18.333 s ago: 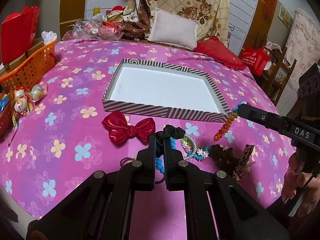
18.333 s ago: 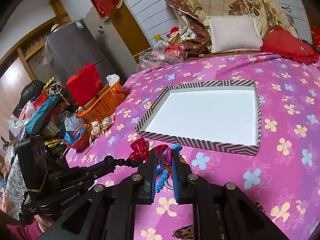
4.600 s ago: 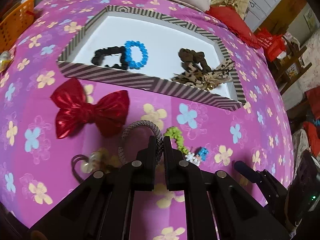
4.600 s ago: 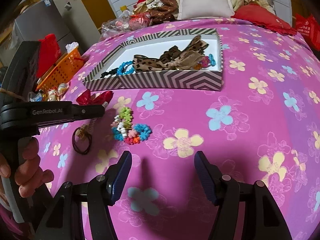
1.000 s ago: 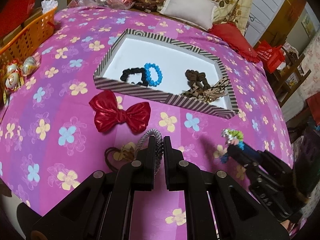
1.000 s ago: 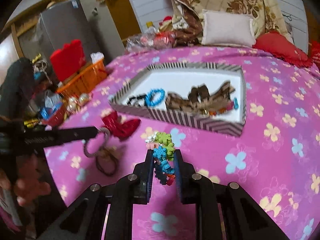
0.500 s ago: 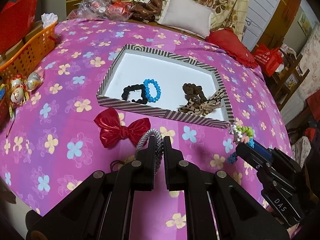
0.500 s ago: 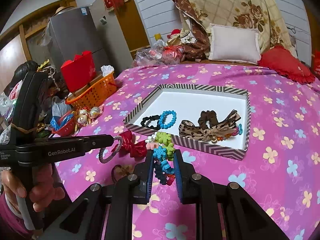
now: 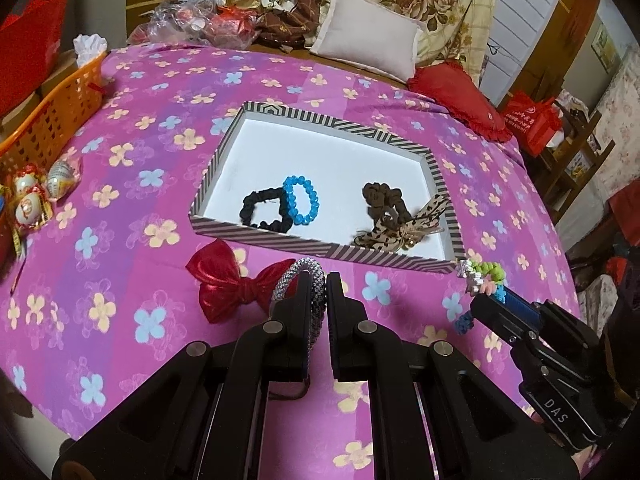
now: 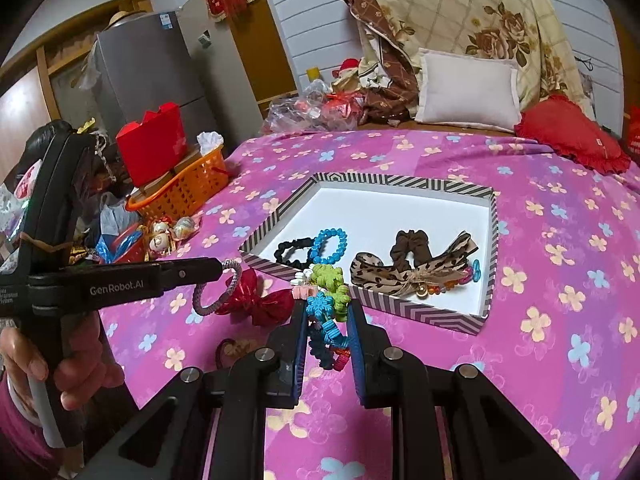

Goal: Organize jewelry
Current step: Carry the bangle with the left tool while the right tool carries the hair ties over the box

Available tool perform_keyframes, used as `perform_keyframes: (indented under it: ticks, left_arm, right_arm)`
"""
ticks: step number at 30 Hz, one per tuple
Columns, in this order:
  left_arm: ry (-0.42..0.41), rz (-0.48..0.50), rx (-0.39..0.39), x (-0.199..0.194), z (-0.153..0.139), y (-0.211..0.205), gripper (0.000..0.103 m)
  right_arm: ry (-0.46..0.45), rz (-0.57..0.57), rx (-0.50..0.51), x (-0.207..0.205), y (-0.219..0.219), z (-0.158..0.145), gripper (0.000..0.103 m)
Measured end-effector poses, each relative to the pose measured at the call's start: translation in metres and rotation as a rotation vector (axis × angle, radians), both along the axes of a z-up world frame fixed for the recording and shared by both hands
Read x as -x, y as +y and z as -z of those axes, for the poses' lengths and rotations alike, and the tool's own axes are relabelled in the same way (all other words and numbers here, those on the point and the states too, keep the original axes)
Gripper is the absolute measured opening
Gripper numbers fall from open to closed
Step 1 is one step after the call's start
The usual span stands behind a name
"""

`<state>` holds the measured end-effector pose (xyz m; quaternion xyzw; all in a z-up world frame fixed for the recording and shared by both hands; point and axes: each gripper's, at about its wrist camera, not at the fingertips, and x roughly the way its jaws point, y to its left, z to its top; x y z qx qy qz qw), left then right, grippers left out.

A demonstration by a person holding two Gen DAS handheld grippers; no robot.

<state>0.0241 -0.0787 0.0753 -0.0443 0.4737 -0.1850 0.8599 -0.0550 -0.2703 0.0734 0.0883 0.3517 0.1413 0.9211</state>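
Observation:
My left gripper (image 9: 320,282) is shut on a grey braided hair tie (image 9: 298,272), held above the pink floral bedspread short of the striped tray (image 9: 320,246); the tie also shows in the right wrist view (image 10: 216,290). My right gripper (image 10: 326,310) is shut on a multicoloured beaded bracelet (image 10: 326,296), also near the tray's front edge (image 10: 416,310). The tray holds a black scrunchie (image 9: 260,210), a blue bead bracelet (image 9: 300,206), a brown scrunchie (image 9: 380,198) and a leopard bow (image 9: 404,228). A red bow (image 9: 232,284) lies on the bedspread.
A brown hair tie (image 10: 230,350) lies on the bedspread near the red bow. An orange basket (image 9: 44,120) and toy eggs (image 9: 40,192) sit at the left edge. A white pillow (image 9: 368,40) and a red cushion (image 9: 456,100) lie behind the tray.
Both grippers have lifted and drawn back a little with their items held, so the tray looks slightly farther away. The right gripper's bracelet is now close to the tray's front right corner.

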Motion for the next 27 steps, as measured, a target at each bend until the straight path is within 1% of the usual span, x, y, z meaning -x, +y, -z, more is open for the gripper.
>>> perform_keyframes:
  ticks: [11, 20, 27]
  left_arm:
    - [0.013, -0.025, 0.008, -0.031, -0.004, 0.005, 0.006]
    - [0.005, -0.028, -0.046, -0.051, 0.003, -0.005, 0.006]
    - [-0.004, -0.034, -0.079, -0.070, 0.010, -0.014, 0.006]
  right_arm:
    - [0.010, 0.004, 0.011, -0.020, -0.006, 0.001, 0.018]
    - [0.024, 0.015, 0.014, -0.039, -0.009, 0.006, 0.018]
    - [0.034, 0.027, 0.021, -0.067, -0.015, 0.008, 0.018]
